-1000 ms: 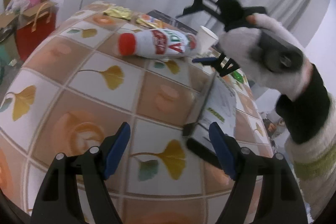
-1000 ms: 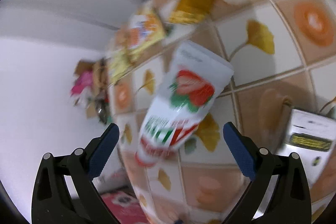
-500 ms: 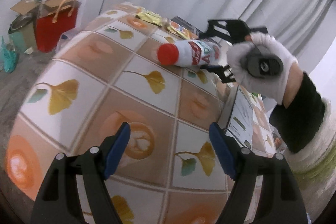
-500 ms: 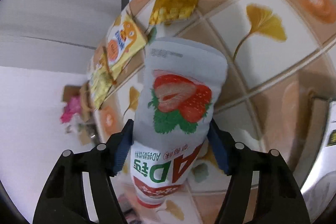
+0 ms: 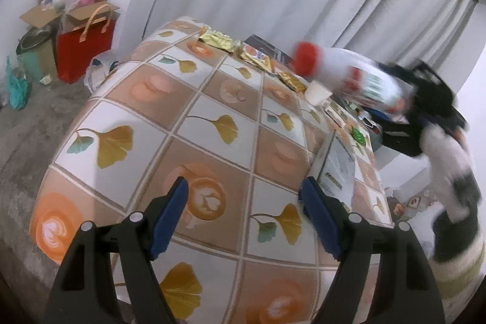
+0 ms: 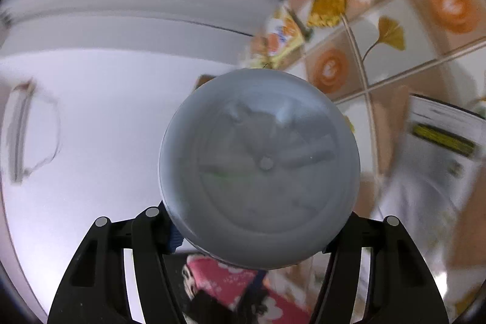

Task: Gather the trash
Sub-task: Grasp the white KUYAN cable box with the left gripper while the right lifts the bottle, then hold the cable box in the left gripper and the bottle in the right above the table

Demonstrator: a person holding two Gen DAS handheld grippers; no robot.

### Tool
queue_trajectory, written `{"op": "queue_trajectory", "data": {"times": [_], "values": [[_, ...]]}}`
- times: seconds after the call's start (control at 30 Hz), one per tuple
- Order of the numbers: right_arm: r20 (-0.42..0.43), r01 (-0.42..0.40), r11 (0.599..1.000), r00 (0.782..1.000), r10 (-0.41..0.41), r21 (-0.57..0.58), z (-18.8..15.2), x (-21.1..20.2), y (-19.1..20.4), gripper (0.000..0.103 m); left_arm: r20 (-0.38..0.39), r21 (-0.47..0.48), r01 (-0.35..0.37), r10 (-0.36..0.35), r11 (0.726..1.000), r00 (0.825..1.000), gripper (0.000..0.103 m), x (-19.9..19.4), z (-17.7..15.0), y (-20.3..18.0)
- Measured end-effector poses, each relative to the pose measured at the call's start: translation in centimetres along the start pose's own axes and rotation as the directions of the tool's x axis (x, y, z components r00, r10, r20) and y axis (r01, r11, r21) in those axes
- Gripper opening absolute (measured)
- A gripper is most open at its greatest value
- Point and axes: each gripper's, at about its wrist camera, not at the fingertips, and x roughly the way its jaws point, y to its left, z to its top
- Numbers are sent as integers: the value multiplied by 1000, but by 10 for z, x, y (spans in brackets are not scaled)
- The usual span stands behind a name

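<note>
The right hand-held gripper point(image 6: 258, 220) is pinching a white drink bottle point(image 6: 259, 169), its jaws having just been closing with the bottle between them. In the right wrist view the bottle's round grey-white base fills the middle of the frame and faces the camera, so the bottle lies along the line of the fingers, its body hiding both blue pads except a sliver on the left.

In the left wrist view the same bottle point(image 5: 346, 73) hangs in the air above the far right part of the bench point(image 5: 212, 123), blurred, with its red cap point(image 5: 306, 56) pointing left and its printed label end buried in the black frame of the right hand-held gripper point(image 5: 410, 93). A white-gloved hand point(image 5: 446, 154) with a dark sleeve carries that gripper. The bottle is clear of the bench top.

The left hand-held gripper point(image 5: 243, 208) stands spread with nothing between its blue pads, low over the near part of the tiled, leaf-patterned bench and well apart from the bottle.

A white paper cup point(image 5: 317, 91) stands on the bench just below the bottle's cap end. Gold and orange snack wrappers point(image 5: 218, 40) lie in a row along the far edge. A white box point(image 5: 337, 169) with a yellow-and-black label sits at the right edge. On the floor to the left are a red gift bag point(image 5: 85, 50) and open cardboard boxes point(image 5: 42, 14).
</note>
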Motion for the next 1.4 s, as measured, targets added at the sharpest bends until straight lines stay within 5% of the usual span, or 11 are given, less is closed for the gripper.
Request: {"op": "queue_trajectory", "data": {"times": [0.13,0.23,0.37,0.5,0.6,0.7,0.97,1.3,1.4], "values": [[-13,-19,991,1000,17,-130,-35,-78,3,60,-1,37,23,-23,999,1000,75,3,5,-11],[-1,67,980,998,-68,-187,-70,-124,-14,60,-33,64,55,-53,996,998,75,15,10,-23],[-66,171,981,982,-178,-96,-88,-148,-66,60,-114,128,107,-93,986,989,76,42,18,-53],[-72,305,952,950,-305,-10,-77,-140,-110,61,-220,231,144,-92,962,971,78,81,21,-98],[-36,310,950,950,-309,33,-63,-131,-123,63,-255,330,137,-52,934,966,81,106,21,-129],[22,428,904,903,-428,5,-55,-125,-122,72,-303,394,150,-26,907,953,81,133,18,-152],[150,503,863,858,-492,-50,-64,-108,-121,84,-367,519,133,79,844,927,85,176,3,-176],[195,542,838,831,-521,-70,-48,-65,-116,84,-315,674,80,187,735,930,86,186,-14,-202],[172,527,841,846,-505,-124,-47,-67,-114,76,-316,678,86,184,730,931,81,183,-17,-201]]}}
